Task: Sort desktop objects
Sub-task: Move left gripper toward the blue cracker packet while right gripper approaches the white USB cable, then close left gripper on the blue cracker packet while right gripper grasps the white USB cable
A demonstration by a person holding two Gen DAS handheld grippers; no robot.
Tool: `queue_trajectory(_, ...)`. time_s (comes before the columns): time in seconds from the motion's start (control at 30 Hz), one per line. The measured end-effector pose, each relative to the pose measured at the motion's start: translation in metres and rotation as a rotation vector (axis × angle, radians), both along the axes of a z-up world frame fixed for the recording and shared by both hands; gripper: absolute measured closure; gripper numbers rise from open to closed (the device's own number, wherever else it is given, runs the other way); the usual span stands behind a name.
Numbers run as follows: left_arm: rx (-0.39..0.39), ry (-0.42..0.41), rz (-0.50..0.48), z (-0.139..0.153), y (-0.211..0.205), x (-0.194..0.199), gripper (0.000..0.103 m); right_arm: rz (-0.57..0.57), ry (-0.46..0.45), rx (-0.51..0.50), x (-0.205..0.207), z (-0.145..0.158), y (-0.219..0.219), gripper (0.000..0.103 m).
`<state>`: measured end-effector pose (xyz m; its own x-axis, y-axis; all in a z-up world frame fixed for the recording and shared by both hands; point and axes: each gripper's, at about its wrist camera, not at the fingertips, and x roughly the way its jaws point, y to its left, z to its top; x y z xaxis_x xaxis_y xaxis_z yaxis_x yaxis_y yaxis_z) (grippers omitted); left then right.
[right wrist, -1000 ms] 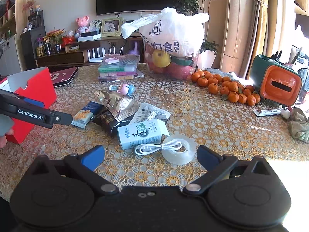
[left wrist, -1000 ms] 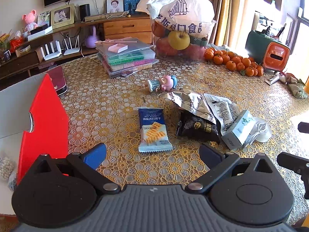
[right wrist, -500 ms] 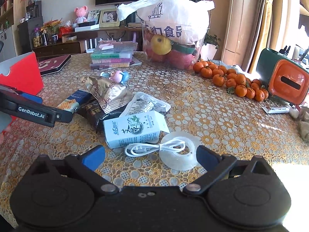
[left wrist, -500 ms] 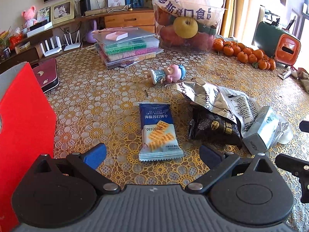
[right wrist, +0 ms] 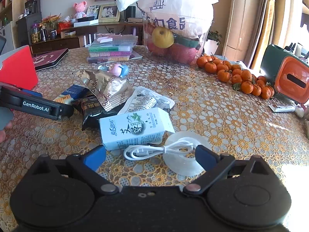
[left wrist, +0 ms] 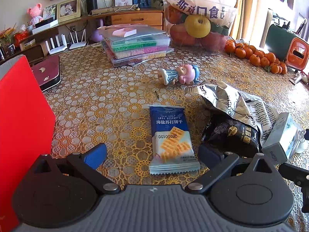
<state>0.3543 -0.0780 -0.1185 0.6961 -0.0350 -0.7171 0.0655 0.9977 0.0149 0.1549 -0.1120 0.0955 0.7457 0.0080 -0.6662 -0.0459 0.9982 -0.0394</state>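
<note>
A blue biscuit packet lies flat just ahead of my left gripper, which is open with the packet's near end between its fingers. Right of it sit a black snack bag and a silver foil bag. My right gripper is open over a coiled white cable resting on a clear tape roll. A white carton lies just beyond. A small doll lies farther back. The left gripper's side shows in the right wrist view.
A red box stands close on the left. Stacked plastic cases, a fruit bag, several tangerines and an orange-green container line the back and right. Patterned tablecloth shows open at centre right.
Both grippers have moved forward and lower toward the table. The biscuit packet now reaches between the left fingers; the cable and tape roll now lie between the right fingers.
</note>
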Motion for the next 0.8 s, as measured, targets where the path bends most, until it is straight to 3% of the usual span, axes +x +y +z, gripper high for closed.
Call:
queue_trajectory(0.4, -0.002, -0.029, -0.039, 0.003, -0.006, -0.001, 0.021, 0.019, 0.002, -0.044, 0.002, -0.001, 0.006, 0.018)
queue_trajectory(0.47, -0.002, -0.032, -0.049, 0.004, -0.007, -0.002, 0.027, 0.02, 0.001, -0.046, 0.001, 0.0, 0.006, 0.021)
queue_trajectory(0.6, 0.004, -0.038, -0.071, 0.006, -0.011, -0.003, 0.049, 0.02, -0.002, -0.046, 0.0, 0.001, 0.005, 0.025)
queue_trajectory(0.8, 0.0, -0.03, -0.079, 0.008, -0.013, -0.001, 0.064, 0.019, -0.002, -0.04, -0.002, 0.003, 0.004, 0.025)
